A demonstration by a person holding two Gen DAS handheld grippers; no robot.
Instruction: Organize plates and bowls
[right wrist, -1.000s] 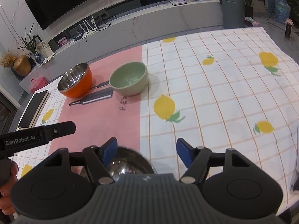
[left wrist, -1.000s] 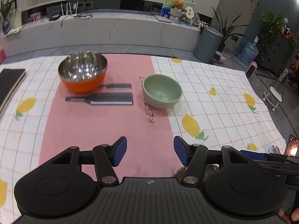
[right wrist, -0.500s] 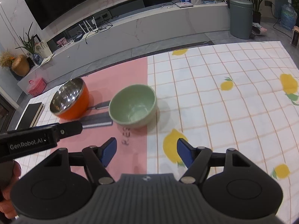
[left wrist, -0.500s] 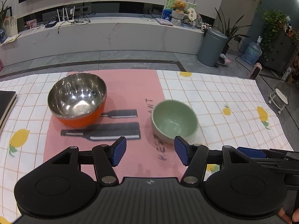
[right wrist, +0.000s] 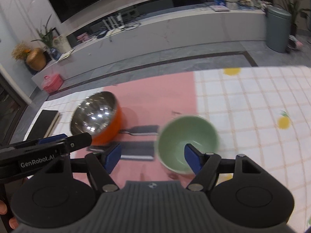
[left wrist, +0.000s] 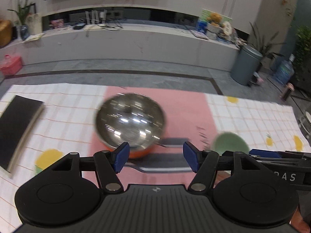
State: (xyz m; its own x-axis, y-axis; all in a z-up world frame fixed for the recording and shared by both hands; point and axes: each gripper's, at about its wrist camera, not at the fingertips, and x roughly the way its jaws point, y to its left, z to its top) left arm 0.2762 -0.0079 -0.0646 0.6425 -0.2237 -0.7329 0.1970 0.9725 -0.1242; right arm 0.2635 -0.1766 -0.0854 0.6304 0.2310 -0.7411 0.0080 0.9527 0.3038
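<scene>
On the cloth [right wrist: 252, 101], near its far edge: metal bowl [right wrist: 96, 116] left, ceramic bowl [right wrist: 187, 142] right and nearer, apart. Between them, two flat knives [right wrist: 137, 149], side by side. Toward the far-left corner, a slab [left wrist: 16, 128]. Beyond the far edge, floor, then a long bench [left wrist: 126, 42].

A black slab [left wrist: 18, 130] lay on the lemon-print cloth [left wrist: 252, 116] far left of the tongs. A grey bin [left wrist: 245, 67] stood far ahead to the right, a pink box [left wrist: 9, 65] far ahead left.
</scene>
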